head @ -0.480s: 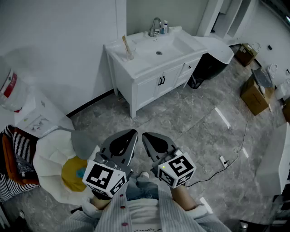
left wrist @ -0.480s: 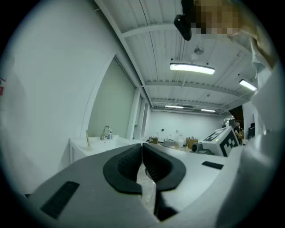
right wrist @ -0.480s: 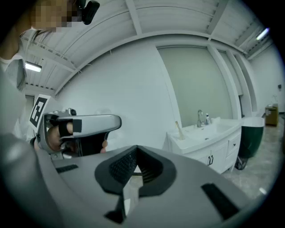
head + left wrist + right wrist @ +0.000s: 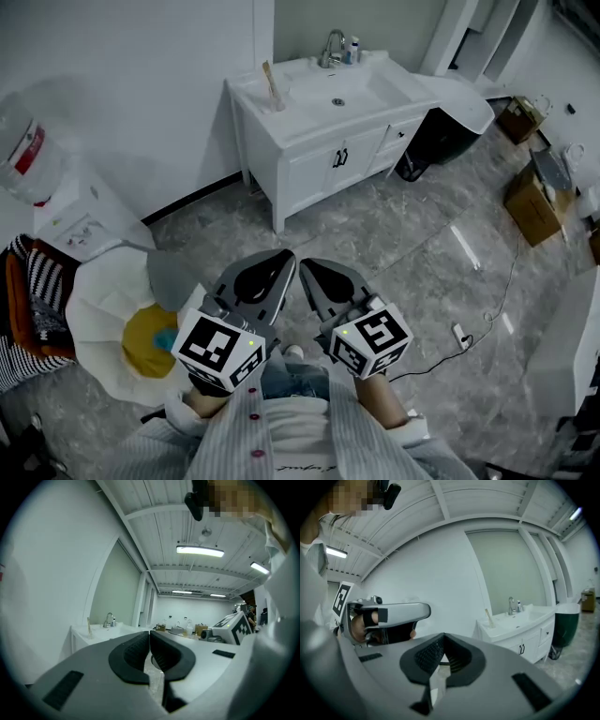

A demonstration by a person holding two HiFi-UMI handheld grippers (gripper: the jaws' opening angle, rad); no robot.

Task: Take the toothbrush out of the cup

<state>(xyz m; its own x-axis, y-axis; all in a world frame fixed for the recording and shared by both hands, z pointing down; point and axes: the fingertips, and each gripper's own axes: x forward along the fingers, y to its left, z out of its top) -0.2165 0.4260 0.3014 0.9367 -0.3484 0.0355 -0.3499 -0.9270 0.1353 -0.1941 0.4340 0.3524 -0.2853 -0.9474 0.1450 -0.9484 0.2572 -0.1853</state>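
Everything has drifted slightly up and to the right in the head view since the earlier frame, counter and tools alike, and more of the big water bottle (image 4: 28, 155) now shows at the left edge. Nothing else has changed.

We see the left tool (image 4: 284, 257) and the right tool (image 4: 306, 266) held side by side, close in front of the person's striped shirt. Their tips are near each other but not touching. Each gripper view tells us the same thing: the dark ribbed pads are pressed together, and nothing sits between them. Both tools are fully closed and empty, pointing roughly level.

Now to the task's thing. The toothbrush (image 4: 270, 82) stands tilted in the cup (image 4: 279, 98), which sits on the left end of the white counter (image 4: 305, 127), close to the wall. To its right we have the basin (image 4: 339, 94), and behind that the tap (image 4: 329, 47) with a small bottle (image 4: 353, 47) just beside it. The counter is well apart from both tools, with a stretch of grey marbled floor (image 4: 394, 234) between. Off to the right, cardboard boxes (image 4: 532, 202) stand on that floor, and a dark bin (image 4: 433, 142) sits just beside the counter's right end.
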